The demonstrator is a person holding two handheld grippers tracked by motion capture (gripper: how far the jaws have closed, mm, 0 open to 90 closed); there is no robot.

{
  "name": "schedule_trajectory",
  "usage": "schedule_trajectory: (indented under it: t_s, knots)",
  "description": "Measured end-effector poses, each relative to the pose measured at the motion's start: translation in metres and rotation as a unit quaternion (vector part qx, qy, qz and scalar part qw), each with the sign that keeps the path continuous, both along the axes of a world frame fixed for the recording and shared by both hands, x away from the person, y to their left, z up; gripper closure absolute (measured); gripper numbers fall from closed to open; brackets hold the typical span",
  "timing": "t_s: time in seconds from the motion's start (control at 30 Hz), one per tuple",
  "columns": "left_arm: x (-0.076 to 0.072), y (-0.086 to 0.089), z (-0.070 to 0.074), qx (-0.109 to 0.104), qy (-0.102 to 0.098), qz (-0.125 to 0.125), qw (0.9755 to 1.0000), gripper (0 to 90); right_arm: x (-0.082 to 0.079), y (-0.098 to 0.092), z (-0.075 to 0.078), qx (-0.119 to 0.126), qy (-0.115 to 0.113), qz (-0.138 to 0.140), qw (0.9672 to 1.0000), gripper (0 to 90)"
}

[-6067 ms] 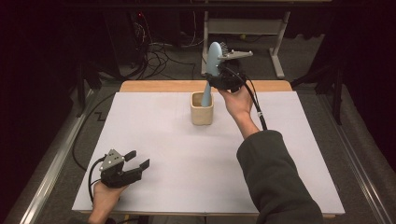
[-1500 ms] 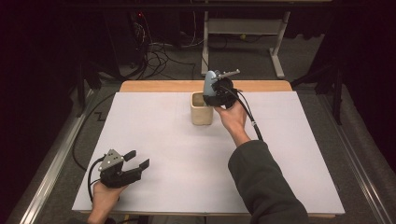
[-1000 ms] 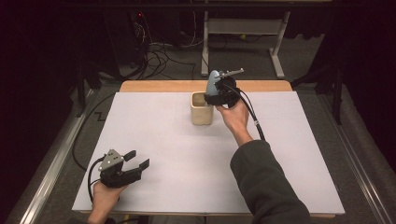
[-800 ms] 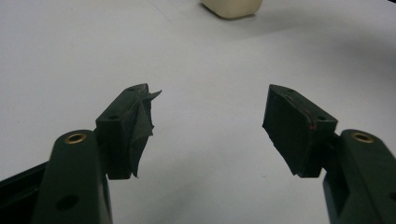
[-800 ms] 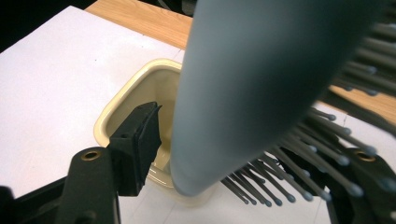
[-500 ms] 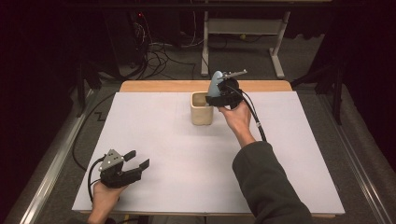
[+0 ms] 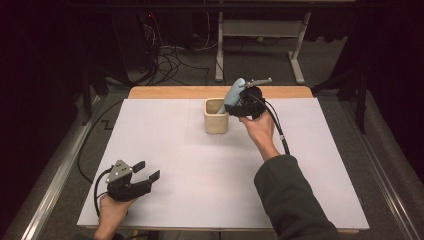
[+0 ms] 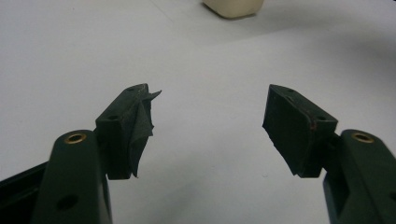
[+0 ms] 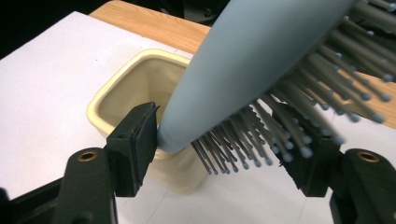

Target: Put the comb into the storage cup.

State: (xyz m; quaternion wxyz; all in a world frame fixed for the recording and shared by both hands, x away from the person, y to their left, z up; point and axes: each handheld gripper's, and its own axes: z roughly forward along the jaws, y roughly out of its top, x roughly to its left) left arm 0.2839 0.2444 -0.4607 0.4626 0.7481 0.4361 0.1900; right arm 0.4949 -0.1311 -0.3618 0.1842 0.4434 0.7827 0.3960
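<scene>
Gripping a blue hairbrush [image 9: 261, 60] over the cream cup [image 7: 216, 116] was the right claw [image 9: 224, 140]; left claw [image 8: 210, 126] sat open w/ nothing in it.

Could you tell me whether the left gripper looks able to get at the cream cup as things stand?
Probably yes: the left gripper is open and bare white table lies between it and the cream cup, though the right gripper holds a hairbrush at the cup's right side.

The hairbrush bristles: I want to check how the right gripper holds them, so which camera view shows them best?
The right gripper view: the hairbrush crosses between the right gripper jaws, bristles plain against the far jaw, above the cream cup. The high view shows the brush as a small blue shape, bristles too small to tell. The left gripper view catches the cup's base.
</scene>
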Motion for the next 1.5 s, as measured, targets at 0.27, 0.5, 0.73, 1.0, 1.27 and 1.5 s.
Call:
schedule_trajectory:
  t_s: [0.27,0.5,0.73,1.0,1.27,1.5]
  knots:
    - [0.000,0.001,0.000,-0.001,-0.001,0.001,1.0000,33.1,-0.004,-0.003,0.003,0.002,-0.006,0.001,1.0000,33.9]
    - [0.000,0.001,0.000,-0.002,-0.002,0.003,1.0000,33.2,-0.007,-0.006,0.005,0.002,-0.011,0.002,0.9999,34.0]
    - [0.000,0.002,0.000,-0.003,-0.001,0.005,1.0000,33.2,-0.010,-0.010,0.007,0.003,-0.015,0.003,0.9999,33.8]
    - [0.000,0.002,0.000,-0.006,-0.001,0.006,1.0000,33.2,-0.012,-0.013,0.008,0.004,-0.019,0.003,0.9998,33.9]
    - [0.000,0.002,0.000,-0.006,-0.001,0.007,1.0000,33.2,-0.017,-0.017,0.009,0.005,-0.025,0.007,0.9996,33.6]
    - [0.000,0.002,0.000,-0.005,-0.002,0.007,1.0000,33.2,-0.022,-0.021,0.012,0.009,-0.032,0.007,0.9994,33.0]
